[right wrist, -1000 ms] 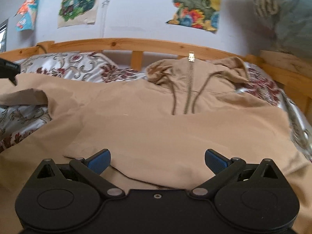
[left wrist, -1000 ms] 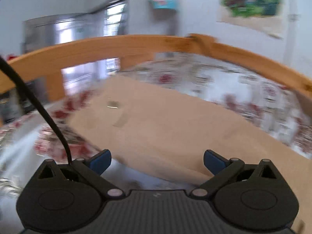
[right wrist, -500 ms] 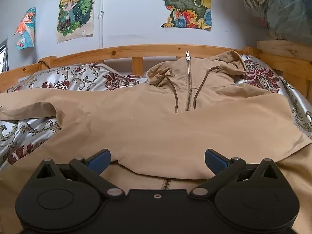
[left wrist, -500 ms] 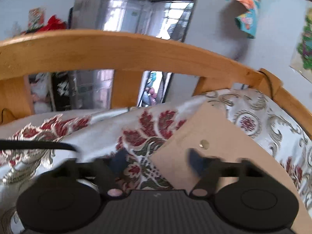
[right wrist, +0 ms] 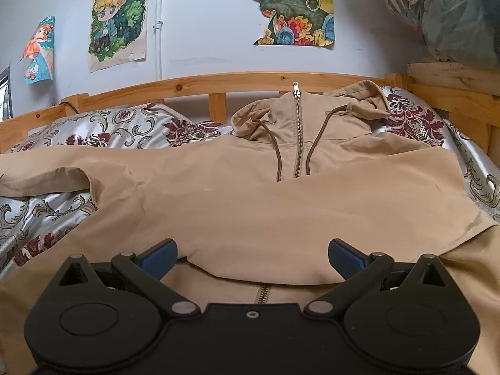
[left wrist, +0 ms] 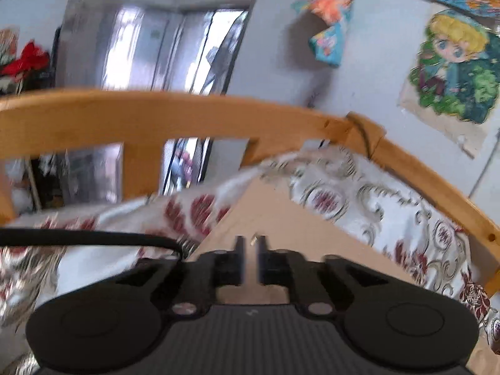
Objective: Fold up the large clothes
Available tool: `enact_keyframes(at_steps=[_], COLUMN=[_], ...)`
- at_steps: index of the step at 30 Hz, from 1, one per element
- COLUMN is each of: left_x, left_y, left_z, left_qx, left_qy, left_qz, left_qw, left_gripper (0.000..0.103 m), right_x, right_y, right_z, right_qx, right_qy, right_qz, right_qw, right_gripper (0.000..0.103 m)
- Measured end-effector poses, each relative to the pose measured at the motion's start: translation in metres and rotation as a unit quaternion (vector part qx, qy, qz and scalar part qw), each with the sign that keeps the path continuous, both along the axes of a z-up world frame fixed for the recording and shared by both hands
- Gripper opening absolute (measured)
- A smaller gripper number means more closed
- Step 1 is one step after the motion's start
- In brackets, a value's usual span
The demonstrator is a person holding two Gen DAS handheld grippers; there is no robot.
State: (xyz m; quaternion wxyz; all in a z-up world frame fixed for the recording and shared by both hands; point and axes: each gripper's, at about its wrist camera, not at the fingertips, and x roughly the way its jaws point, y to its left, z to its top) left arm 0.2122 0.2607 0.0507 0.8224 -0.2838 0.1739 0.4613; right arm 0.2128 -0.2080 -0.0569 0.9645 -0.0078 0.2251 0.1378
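A tan zip-front hooded jacket [right wrist: 250,200] lies spread across a bed dressed in a silver floral satin cover [right wrist: 93,128], its hood [right wrist: 312,109] toward the pale wooden headboard rail [right wrist: 218,81] and one sleeve already laid across the chest. Over the past second the left gripper [left wrist: 250,247] has swung away from the jacket's broad body to the outstretched sleeve end [left wrist: 268,215] near the bed's corner rail, and its jaws, wide apart a second ago, are closing, now with only a narrow gap between them. The tan cuff runs under and between the fingertips, but motion blur hides whether the pads are yet pressing the cloth. The right gripper [right wrist: 251,254] has barely moved; it hangs released, blue pads [right wrist: 159,254] spread wide over the jacket's lower front, holding nothing. The change suggests the second sleeve is about to be taken and folded inward, with the body folds yet to come. Cartoon posters [right wrist: 117,15] hang on the wall behind; no brand, label or legible writing can be made out on the jacket, posters or grippers.
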Motion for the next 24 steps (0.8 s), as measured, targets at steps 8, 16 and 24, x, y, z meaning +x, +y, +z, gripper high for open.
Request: enact_keyframes(at_steps=[8, 16, 24], left_x=[0.008, 0.018, 0.01], left_y=[0.012, 0.015, -0.023], left_z=[-0.02, -0.039, 0.005], left_qx=[-0.072, -0.077, 0.064], left_qy=[0.018, 0.048, -0.071], left_qz=[-0.009, 0.063, -0.076], left_qw=[0.9972, 0.9939, 0.9925], left_gripper=[0.069, 0.009, 0.0], right_x=[-0.002, -0.003, 0.002], right_y=[0.001, 0.0, -0.005], right_z=[0.001, 0.002, -0.001], right_qx=[0.002, 0.002, 0.013], right_qy=[-0.002, -0.004, 0.001], right_qz=[0.003, 0.006, -0.006], right_qw=[1.0, 1.0, 1.0], right_gripper=[0.102, 0.102, 0.102])
